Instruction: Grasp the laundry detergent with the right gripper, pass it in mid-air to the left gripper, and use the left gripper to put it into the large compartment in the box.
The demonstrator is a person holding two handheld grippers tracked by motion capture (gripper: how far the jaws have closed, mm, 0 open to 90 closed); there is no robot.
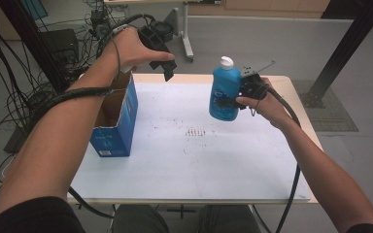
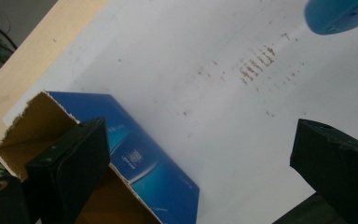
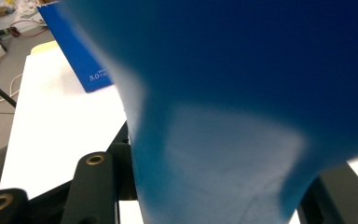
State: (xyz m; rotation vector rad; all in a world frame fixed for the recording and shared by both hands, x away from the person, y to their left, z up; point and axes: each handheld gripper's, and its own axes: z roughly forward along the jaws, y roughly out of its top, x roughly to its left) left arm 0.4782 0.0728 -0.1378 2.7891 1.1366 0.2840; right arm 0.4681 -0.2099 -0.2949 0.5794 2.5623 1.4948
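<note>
A blue bottle [image 1: 225, 90] with a white cap hangs upright above the table, and my right gripper [image 1: 237, 98] is shut on its body. Up close in the right gripper view the bottle [image 3: 242, 93] is a blurred blue mass between the jaws. An open blue cardboard box [image 1: 116, 119] stands on the table's left side, its brown inside facing up. My left gripper [image 1: 166, 68] is held high over the table's far edge, right of the box, open with nothing in it. From there I look down past the jaws at the box [image 2: 135, 154] and the bottle's base [image 2: 338, 16].
The white table top [image 1: 194, 155] carries small brown marks [image 1: 196, 132] near its middle. Cables and dark equipment [image 1: 63, 43] crowd the floor at the far left. A black post [image 1: 345, 43] rises at the right, beyond the table.
</note>
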